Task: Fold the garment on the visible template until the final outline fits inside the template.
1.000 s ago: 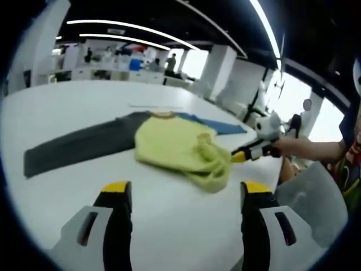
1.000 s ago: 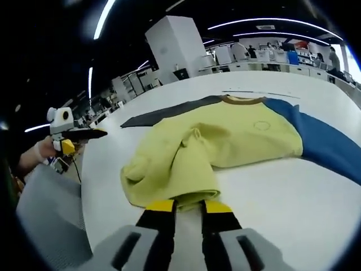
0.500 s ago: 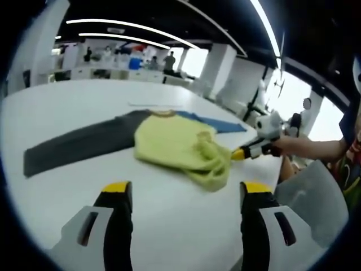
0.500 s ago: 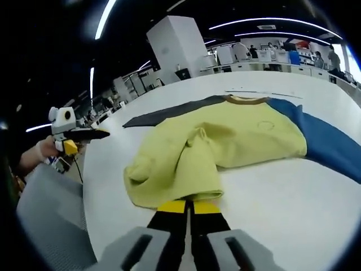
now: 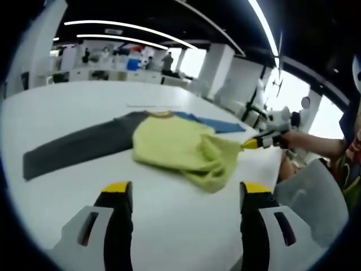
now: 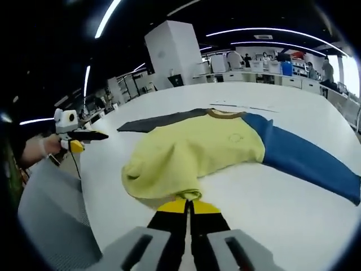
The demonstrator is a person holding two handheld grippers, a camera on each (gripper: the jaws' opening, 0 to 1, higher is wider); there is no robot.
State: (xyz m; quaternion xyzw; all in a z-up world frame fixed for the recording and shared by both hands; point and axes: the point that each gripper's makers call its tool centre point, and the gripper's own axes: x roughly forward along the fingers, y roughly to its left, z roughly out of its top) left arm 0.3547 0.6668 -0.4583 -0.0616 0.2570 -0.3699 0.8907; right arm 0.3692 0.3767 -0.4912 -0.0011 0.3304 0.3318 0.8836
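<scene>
A: Garment at the centre of the left gripper view, lying on the white table: a yellow body with a dark grey sleeve running out to the left of the frame and a blue sleeve just showing behind it.

B: And the left gripper?

A: Low in that frame, jaws spread wide apart, nothing between the yellow-tipped fingers, clear of the cloth.

B: The right one?

A: In the left gripper view the right gripper comes in from the right of the frame, held by a hand, its yellow tip touching the bunched hem at the shirt's right edge. In the right gripper view the jaws stand pressed together at bottom centre, a fold of yellow fabric pinched between them.

B: How does the shirt lie in that view?

A: Garment across the middle of the frame, hem heaped just above the right gripper, brown collar toward the top, blue sleeve stretching to the right edge, grey sleeve to the upper left. The left gripper is at the left edge, well apart from the cloth.

B: Template?

A: I cannot tell its outline on the table.
</scene>
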